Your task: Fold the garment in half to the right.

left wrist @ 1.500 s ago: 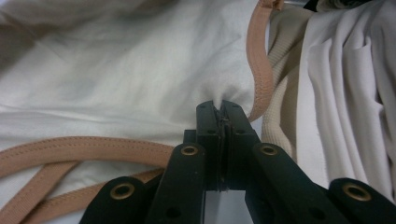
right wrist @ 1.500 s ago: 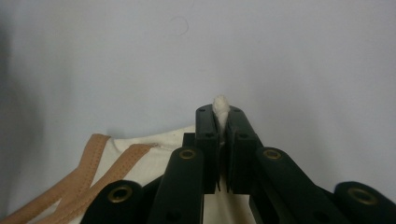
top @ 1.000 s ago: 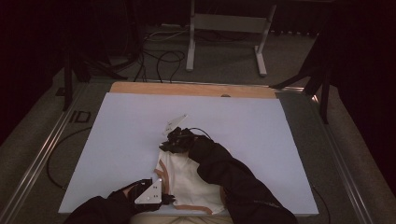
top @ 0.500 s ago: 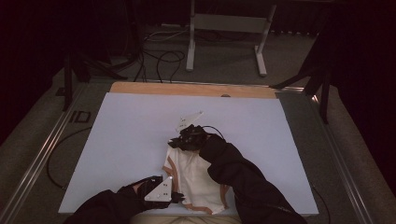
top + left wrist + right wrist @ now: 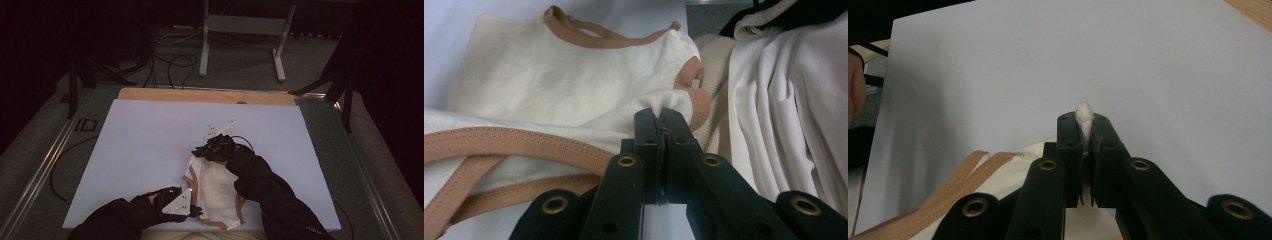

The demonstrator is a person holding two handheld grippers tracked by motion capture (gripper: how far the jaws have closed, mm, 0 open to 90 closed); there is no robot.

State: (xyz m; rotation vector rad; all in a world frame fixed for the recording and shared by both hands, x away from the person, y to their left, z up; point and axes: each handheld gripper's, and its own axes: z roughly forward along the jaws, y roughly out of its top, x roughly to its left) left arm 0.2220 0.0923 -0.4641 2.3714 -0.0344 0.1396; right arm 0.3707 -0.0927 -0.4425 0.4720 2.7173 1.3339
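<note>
A cream garment with tan trim lies on the white table sheet, near the front edge. My left gripper is at the garment's near left corner, shut on a fold of its cloth beside a tan-edged opening. My right gripper is at the garment's far end, shut on a pinch of cream cloth that pokes out between the jaws. Tan trim trails below it in the right gripper view. The garment stretches between the two grippers.
The white sheet covers a wooden table whose bare strip shows at the back. A metal stand and cables are on the floor beyond. White cloth of the person's clothing hangs at the right of the left gripper view.
My right gripper has carried the garment's far end farther away and to the right. My left gripper has moved right along the front edge, still holding the near corner.
</note>
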